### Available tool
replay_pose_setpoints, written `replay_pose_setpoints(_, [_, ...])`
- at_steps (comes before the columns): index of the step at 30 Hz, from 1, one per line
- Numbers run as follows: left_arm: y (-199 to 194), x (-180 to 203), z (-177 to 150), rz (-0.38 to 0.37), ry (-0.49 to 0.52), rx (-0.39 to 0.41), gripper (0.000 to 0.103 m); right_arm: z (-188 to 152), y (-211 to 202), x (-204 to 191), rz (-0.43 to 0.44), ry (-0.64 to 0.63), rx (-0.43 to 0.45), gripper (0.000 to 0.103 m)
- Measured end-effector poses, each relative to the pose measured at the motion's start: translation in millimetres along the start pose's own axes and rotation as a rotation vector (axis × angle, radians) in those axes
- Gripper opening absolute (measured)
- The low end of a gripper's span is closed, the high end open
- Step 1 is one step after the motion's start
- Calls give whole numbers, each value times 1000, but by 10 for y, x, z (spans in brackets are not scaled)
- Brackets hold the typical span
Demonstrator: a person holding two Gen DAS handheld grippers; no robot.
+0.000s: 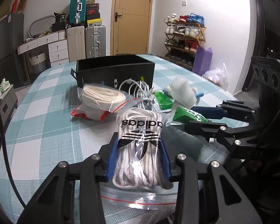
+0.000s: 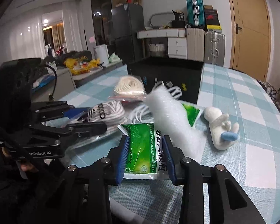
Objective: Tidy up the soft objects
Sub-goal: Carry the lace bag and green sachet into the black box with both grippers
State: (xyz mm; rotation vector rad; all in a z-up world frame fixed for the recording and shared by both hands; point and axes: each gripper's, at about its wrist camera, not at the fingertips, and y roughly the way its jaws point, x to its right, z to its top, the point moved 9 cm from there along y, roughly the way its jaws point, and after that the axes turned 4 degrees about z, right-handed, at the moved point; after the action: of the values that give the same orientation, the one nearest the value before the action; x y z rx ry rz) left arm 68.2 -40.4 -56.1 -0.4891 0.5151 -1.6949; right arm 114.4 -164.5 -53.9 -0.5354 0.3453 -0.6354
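Left wrist view
Left gripper [image 1: 139,158]: closed on the bag of white shoelaces [image 1: 140,141], lower centre of the frame; both blue pads press the bag's sides.
Bag position: its lower edge lies on the checked tablecloth [image 1: 46,112]; the printed end points away toward the black box [image 1: 115,69] at centre.
Other soft things: a bag of cream cord [image 1: 100,100] left of centre, a coil of white cable [image 1: 138,91] just before the box, a foam block [image 1: 181,91] right of centre.

Right wrist view
Right gripper [image 2: 145,156]: clamped on a green sachet [image 2: 141,145], lower centre; pads squeeze its 2 long edges.
Neighbours: the foam block [image 2: 166,112] leans just beside the sachet, a second green sachet [image 2: 192,113] lies behind it, a white plush toy [image 2: 220,127] sits at right.
Left gripper seen here [image 2: 89,119]: at left of the frame, on the shoelace bag.

Step in hand: likely lifting both items toward the box.
Doing it well: raise each straight up so the slack plastic clears its neighbours; keep the squeeze even, since the slippery bags may slide; watch that the sachet does not drag the foam block along.
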Motion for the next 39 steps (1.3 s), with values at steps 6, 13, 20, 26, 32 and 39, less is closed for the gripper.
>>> replay_pose_setpoints(6, [-126, 28, 119, -15, -19, 46, 39, 118, -147, -74, 9, -6, 63, 36])
replay_pose_setpoints(13, [-271, 23, 283, -6, -44, 101, 39, 252, -310, -71, 4, 12, 132, 36])
replay_pose_setpoints(20, [-376, -76, 465, 18, -85, 154, 39, 423, -464, -61, 2, 36, 191, 36])
replay_pose_setpoints(26, [-395, -239, 614, 55, -125, 179, 39, 594, -491, -75, 11, 40, 198, 36])
replay_pose_setpoints(32, [-376, -425, 775, 90, -163, 197, 39, 851, -552, -55, 4, 31, 228, 36])
replay_pose_setpoints(39, [-363, -570, 1008, 113, -183, 218, 39, 1163, -670, 100, -26, 37, 270, 36])
